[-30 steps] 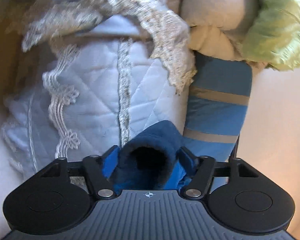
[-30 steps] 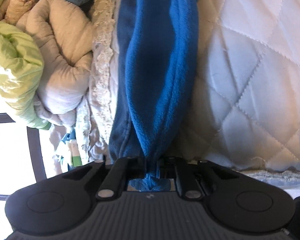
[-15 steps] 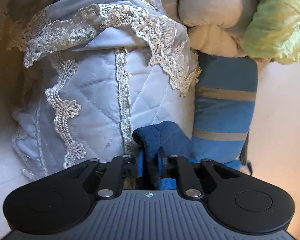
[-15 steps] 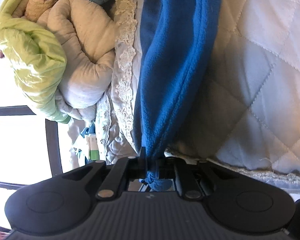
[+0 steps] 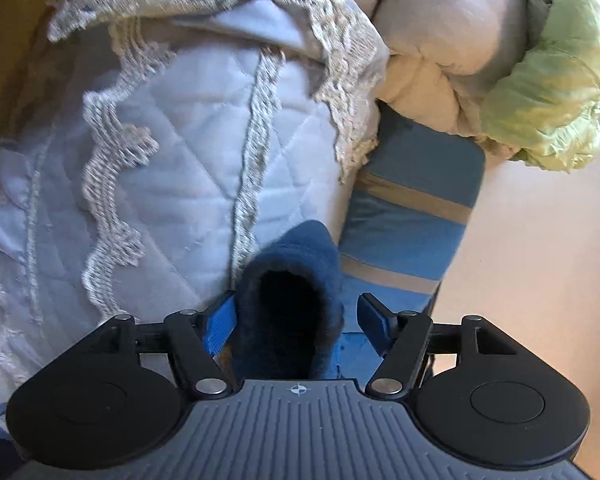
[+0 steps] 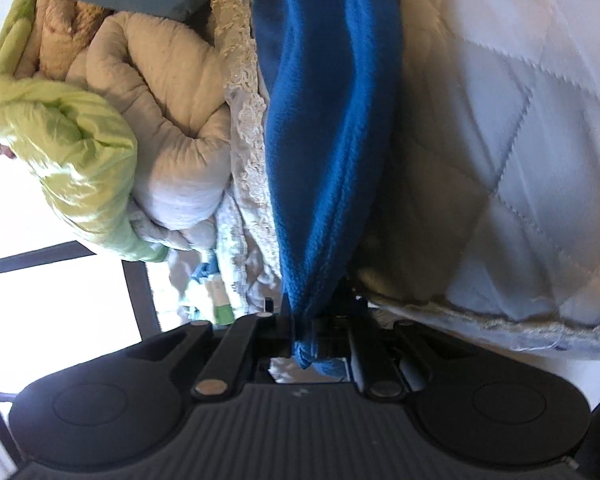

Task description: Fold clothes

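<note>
Two grippers: left gripper (image 5: pixel 296 316) opening, blue fleece (image 5: pixel 290 280) between jaws; right gripper (image 6: pixel 306 320) clamps fleece.

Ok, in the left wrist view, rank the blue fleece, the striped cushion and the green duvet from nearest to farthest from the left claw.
1. Blue fleece: between the opening jaws of the left claw, bunched at centre.
2. Striped cushion: just right of the claw, running up and away.
3. Green duvet: farthest, top right corner.
</note>
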Demonstrator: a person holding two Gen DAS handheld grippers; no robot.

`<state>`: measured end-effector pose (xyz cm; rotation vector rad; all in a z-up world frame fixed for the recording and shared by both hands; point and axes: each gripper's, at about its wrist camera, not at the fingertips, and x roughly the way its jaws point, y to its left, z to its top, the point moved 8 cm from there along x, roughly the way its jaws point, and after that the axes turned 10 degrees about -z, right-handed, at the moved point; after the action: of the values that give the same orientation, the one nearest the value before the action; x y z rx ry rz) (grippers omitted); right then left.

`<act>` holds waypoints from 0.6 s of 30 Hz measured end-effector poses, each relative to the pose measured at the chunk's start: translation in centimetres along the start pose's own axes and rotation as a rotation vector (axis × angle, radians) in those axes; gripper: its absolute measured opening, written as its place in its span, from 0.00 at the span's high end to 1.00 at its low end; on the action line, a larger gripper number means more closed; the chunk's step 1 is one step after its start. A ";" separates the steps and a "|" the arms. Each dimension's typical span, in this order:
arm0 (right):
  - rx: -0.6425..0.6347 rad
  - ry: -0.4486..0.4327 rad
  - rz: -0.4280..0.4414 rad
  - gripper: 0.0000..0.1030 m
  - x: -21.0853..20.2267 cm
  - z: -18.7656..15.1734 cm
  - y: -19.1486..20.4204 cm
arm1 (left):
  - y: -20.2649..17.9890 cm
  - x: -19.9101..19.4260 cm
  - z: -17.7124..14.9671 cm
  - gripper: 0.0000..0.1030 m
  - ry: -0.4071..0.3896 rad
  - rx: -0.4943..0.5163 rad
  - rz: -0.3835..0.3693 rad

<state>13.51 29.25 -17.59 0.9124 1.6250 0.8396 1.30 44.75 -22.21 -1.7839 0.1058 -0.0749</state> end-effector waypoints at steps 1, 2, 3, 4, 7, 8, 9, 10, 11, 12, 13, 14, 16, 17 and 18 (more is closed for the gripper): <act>0.001 0.002 0.001 0.93 0.0 0.0 0.0 | -0.2 0.1 0.0 0.53 -0.008 0.001 0.003; 0.001 0.005 0.001 0.93 0.0 0.1 0.0 | -0.3 0.2 0.0 0.61 -0.015 0.002 0.007; -0.003 0.004 0.000 0.93 0.0 0.1 0.0 | -0.6 0.2 0.0 0.63 -0.018 0.004 0.001; -0.010 0.003 -0.005 0.93 -0.1 0.1 0.1 | -1.0 0.1 -0.1 0.66 -0.015 0.012 -0.008; -0.034 -0.002 -0.022 0.92 -0.4 0.3 0.2 | -2.2 -0.4 -0.2 0.74 -0.009 0.034 -0.027; -0.039 -0.002 -0.032 0.92 -0.4 0.3 0.2 | -2.5 -0.5 -0.3 0.75 -0.006 0.044 -0.018; -0.040 -0.001 -0.038 0.92 -0.4 0.4 0.1 | -2.8 -0.5 -0.4 0.75 -0.001 0.066 -0.003; -0.031 0.001 -0.035 0.92 -0.5 0.5 0.1 | -3.0 -0.6 -0.5 0.76 0.007 0.091 0.012; -0.020 0.002 -0.030 0.92 -0.5 0.6 0.0 | -3.3 -0.7 -0.5 0.75 0.014 0.116 0.027; -0.009 0.004 -0.024 0.92 -0.5 0.7 0.0 | -3.6 -0.7 -0.6 0.75 0.021 0.141 0.043; 0.002 0.006 -0.019 0.92 -0.6 0.7 0.0 | -3.6 -0.9 -0.6 0.74 0.021 0.156 0.056; 0.014 0.007 -0.009 0.92 -0.6 0.9 0.0 | -3.6 -1.0 -0.5 0.66 0.017 0.168 0.068; 0.027 0.008 0.005 0.92 -0.7 1.0 0.3 | -3.5 -1.2 -0.5 0.42 0.013 0.166 0.052; 0.035 0.010 0.012 0.92 -0.7 1.1 0.5 | -3.5 -1.2 -0.5 0.24 0.010 0.166 0.041; 0.046 0.014 0.020 0.92 -0.7 1.2 0.5 | -3.5 -1.1 -0.5 0.20 0.006 0.168 0.030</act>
<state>14.87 29.02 -17.08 0.9585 1.6555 0.8274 0.22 45.15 -18.69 -1.6142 0.1269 -0.0660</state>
